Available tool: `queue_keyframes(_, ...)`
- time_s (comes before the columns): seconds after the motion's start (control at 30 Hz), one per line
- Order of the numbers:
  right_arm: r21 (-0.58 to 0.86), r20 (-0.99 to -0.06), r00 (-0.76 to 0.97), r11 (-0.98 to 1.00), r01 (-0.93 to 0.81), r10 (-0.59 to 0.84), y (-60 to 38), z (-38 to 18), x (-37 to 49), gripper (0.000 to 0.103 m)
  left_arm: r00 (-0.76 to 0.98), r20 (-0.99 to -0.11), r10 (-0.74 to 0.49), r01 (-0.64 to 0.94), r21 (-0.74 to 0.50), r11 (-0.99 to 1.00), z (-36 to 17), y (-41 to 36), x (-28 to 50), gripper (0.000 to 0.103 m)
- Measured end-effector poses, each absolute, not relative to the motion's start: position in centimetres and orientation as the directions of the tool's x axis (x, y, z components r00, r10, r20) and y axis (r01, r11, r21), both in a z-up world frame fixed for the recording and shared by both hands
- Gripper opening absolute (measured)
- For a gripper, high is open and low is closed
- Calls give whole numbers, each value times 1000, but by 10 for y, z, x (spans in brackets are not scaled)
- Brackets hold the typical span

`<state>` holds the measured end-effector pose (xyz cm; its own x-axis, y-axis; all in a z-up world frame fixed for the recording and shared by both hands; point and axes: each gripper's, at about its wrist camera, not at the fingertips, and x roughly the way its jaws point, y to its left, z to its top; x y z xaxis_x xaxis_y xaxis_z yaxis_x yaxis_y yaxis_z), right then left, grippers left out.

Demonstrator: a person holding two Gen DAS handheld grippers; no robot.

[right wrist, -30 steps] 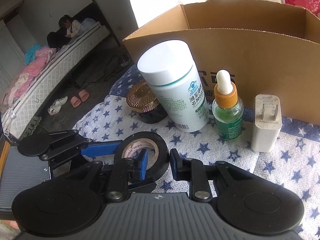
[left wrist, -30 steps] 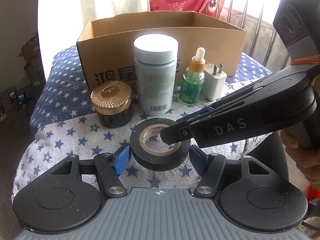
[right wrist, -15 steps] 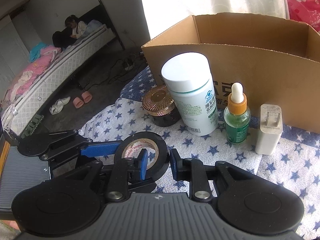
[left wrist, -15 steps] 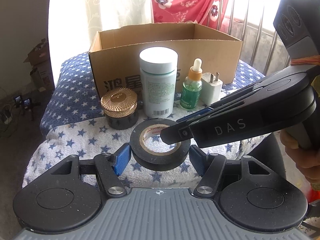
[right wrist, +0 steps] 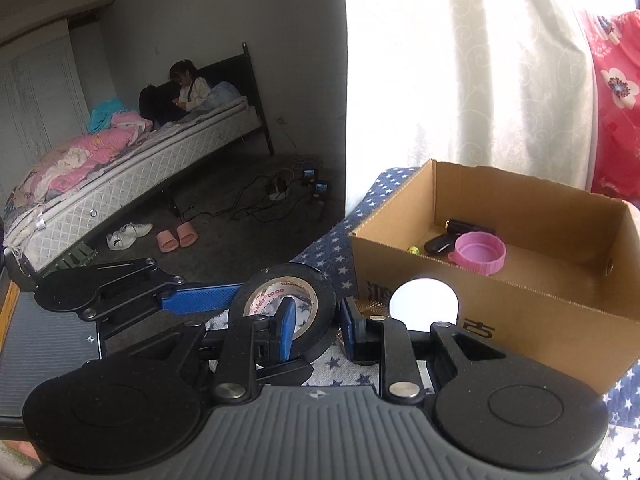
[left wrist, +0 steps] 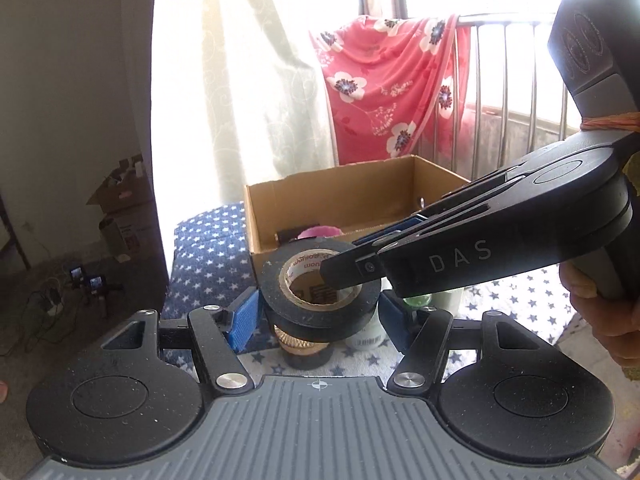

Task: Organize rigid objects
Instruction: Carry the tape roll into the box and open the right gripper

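Tape point(left wrist: 318, 292) up off the cloth, clamped by both: left gripper point(left wrist: 318, 310) across its outside, right gripper point(right wrist: 316, 322) pinching its wall; box point(right wrist: 520, 320) just beyond, likely the drop.

- A pale curtain point(right wrist: 472, 80) glows with daylight.
- A red floral cloth point(left wrist: 384, 84) hangs over a metal railing point(left wrist: 516, 92).
- A bed point(right wrist: 132, 172) stands against the grey wall point(right wrist: 240, 8); slippers point(right wrist: 176, 236) lie on the dark floor point(right wrist: 248, 240).
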<state>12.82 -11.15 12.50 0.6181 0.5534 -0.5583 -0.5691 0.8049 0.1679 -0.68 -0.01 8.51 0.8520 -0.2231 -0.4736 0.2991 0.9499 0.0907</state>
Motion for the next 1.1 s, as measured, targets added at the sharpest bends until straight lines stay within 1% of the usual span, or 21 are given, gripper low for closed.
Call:
queue_keyframes(0.13, 136, -547, 641, 812, -568, 539, -115, 152, 154, 27, 853, -454, -258, 331, 87, 940, 111, 0, 25, 64)
queue_keyframes(0.23, 151, -573, 630, 823, -548, 525, -123, 161, 186, 27, 825, -482, -295, 367, 59, 929, 121, -4, 60, 64)
queue_keyframes(0.3, 176, -598, 612, 830, -530, 517, -130, 160, 209, 26, 795, -519, -315, 389, 39, 920, 123, -9, 89, 64)
queue_keyframes(0.43, 257, -679, 533, 844, -471, 504, -147, 139, 269, 26, 719, -611, -330, 421, 6, 907, 111, -24, 144, 64)
queue_keyframes(0.53, 329, -739, 446, 848, -416, 505, -158, 111, 308, 26, 623, -702, -344, 438, -52, 898, 93, -30, 187, 64)
queue_keyframes(0.67, 409, -785, 331, 840, -355, 523, -171, 71, 345, 26, 502, -793, -345, 446, -104, 889, 63, -34, 223, 64)
queue_keyframes(0.8, 466, -805, 234, 824, -322, 546, -178, 42, 367, 26, 438, -840, -320, 456, -99, 885, 43, -36, 236, 64)
queue_keyframes(0.93, 495, -813, 167, 813, -306, 558, -174, 29, 382, 26, 446, -856, -262, 485, -15, 874, 37, -43, 238, 64)
queue_keyframes(1.1, 521, -822, 82, 803, -291, 563, -164, 14, 391, 26, 428, -869, -249, 491, -7, 871, 42, -42, 248, 63)
